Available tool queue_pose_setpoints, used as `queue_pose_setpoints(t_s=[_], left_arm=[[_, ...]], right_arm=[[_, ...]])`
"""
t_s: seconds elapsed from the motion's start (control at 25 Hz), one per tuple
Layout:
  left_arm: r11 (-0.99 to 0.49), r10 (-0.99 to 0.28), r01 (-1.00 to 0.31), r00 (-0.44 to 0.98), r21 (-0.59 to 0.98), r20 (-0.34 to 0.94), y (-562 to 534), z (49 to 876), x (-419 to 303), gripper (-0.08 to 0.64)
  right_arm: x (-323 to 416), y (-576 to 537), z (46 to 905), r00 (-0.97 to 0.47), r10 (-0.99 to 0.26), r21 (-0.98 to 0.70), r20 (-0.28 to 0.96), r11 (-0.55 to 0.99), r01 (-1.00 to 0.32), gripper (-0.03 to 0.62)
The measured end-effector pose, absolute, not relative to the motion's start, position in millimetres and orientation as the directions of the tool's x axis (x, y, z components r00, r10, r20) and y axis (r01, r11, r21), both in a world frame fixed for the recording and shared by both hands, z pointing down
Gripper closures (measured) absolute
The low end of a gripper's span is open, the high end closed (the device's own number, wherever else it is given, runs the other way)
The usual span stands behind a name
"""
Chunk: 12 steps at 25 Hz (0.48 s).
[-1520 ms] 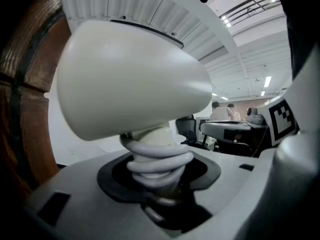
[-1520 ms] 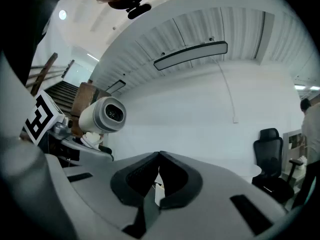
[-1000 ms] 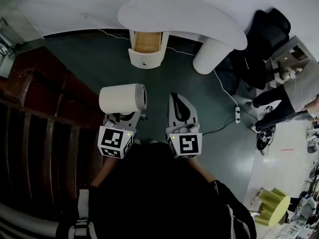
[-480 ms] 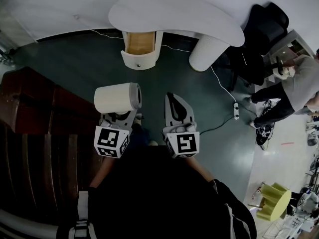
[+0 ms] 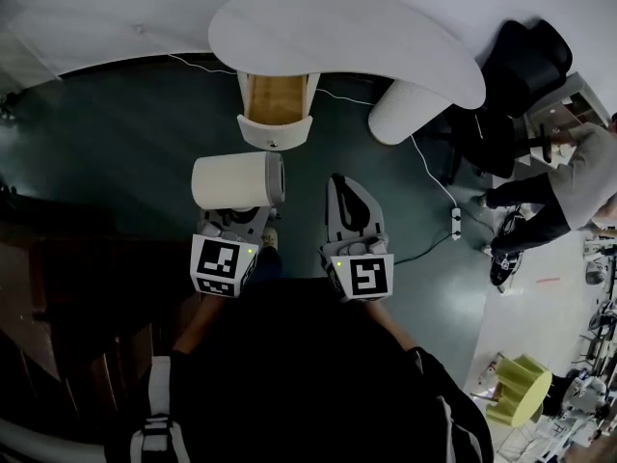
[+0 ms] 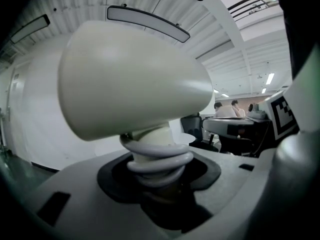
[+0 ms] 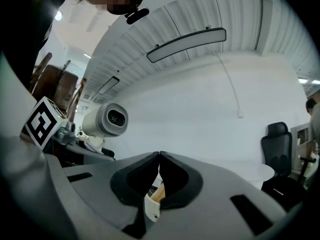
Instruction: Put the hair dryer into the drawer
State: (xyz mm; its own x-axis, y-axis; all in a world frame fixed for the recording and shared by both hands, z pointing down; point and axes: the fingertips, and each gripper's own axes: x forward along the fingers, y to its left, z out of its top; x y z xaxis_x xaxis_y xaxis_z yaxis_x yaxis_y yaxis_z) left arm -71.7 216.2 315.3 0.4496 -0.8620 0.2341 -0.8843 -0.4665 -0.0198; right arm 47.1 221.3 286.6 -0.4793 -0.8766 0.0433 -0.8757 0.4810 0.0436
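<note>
A white hair dryer [image 5: 236, 181] lies crosswise in my left gripper [image 5: 234, 216], barrel pointing right. In the left gripper view the barrel [image 6: 130, 89] fills the top and the jaws are shut on its handle, which is wrapped in a coiled white cord [image 6: 159, 159]. My right gripper [image 5: 344, 187] is beside it, shut with nothing held; its tips meet in the right gripper view [image 7: 159, 156], where the hair dryer [image 7: 107, 119] shows at left. Ahead, an open wooden drawer [image 5: 275, 131] sticks out from under the white curved table [image 5: 337, 32].
The table's round white pedestal [image 5: 410, 109] stands right of the drawer. A power strip [image 5: 457, 222] with its cable lies on the green floor. A black chair [image 5: 511, 66] and a person [image 5: 569, 177] are at the right, dark wooden furniture [image 5: 58, 287] at the left.
Both grippers and the hair dryer have moved forward toward the table; the drawer is now closer ahead, and the dark furniture at left has slipped back. Neither gripper's jaws changed.
</note>
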Motion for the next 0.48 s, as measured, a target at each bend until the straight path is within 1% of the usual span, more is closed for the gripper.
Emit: queue_pose_setpoints(t_s=[0.2,0.36,0.48], left_arm=[[-0.480,-0.846,-0.877,0.463,-0.002,0.264,176.8,330.3,-84.3,0.337],[-0.477,-0.843,-0.879,0.459,0.004,0.280,157.6,334.3,-91.6,0.337],[-0.455,-0.842,-0.889,0.448,0.050,0.300,150.4,337.1,-97.4,0.337]], right_arm=[[33.9,183.3,296.6,-0.466,-0.883,0.035,0.061,0.468,-0.883,0.568],[28.0,159.9,292.9,-0.461,-0.887,0.018,0.020,0.461,-0.887,0.568],[21.2,150.6,298.4,-0.466,-0.882,0.037,0.073,0.470,-0.882,0.568]])
